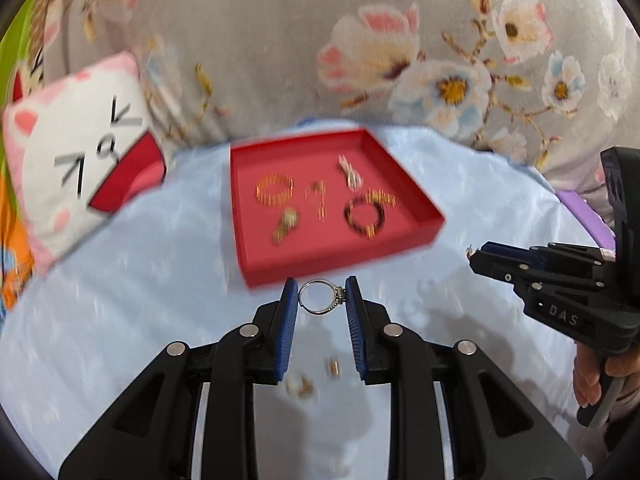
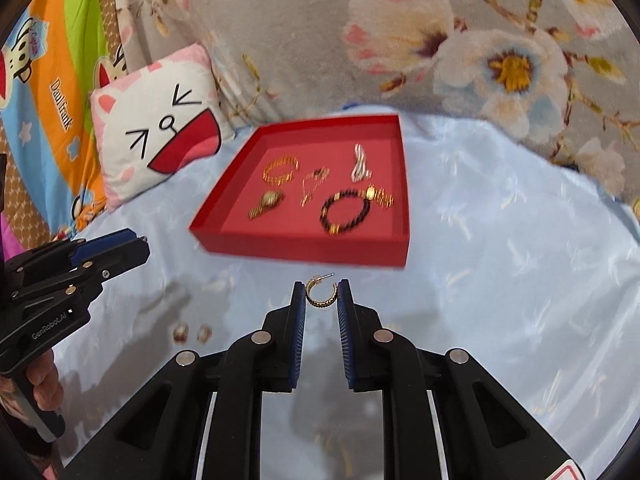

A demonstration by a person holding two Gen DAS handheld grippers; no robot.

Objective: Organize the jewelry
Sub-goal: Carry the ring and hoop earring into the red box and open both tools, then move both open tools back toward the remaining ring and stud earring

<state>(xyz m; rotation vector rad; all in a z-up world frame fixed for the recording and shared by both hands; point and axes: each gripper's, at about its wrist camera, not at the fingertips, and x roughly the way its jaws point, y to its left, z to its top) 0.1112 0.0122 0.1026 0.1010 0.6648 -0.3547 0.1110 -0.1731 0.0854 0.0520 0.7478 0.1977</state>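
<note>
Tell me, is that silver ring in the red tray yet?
Not yet. The ring is pinched between the left gripper's blue fingers, short of the tray, above the blue cloth.

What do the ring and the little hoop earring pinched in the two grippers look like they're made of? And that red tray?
Ring: silvery polished metal, judging by its bright glints, with a small stone-like cluster on one side. Hoop earring: gold-coloured metal with a textured or dark-studded outer edge and a thin post; real gold or plating can't be told. Red tray: matte, sharp-edged walls, probably cardboard or thin plastic.
</note>
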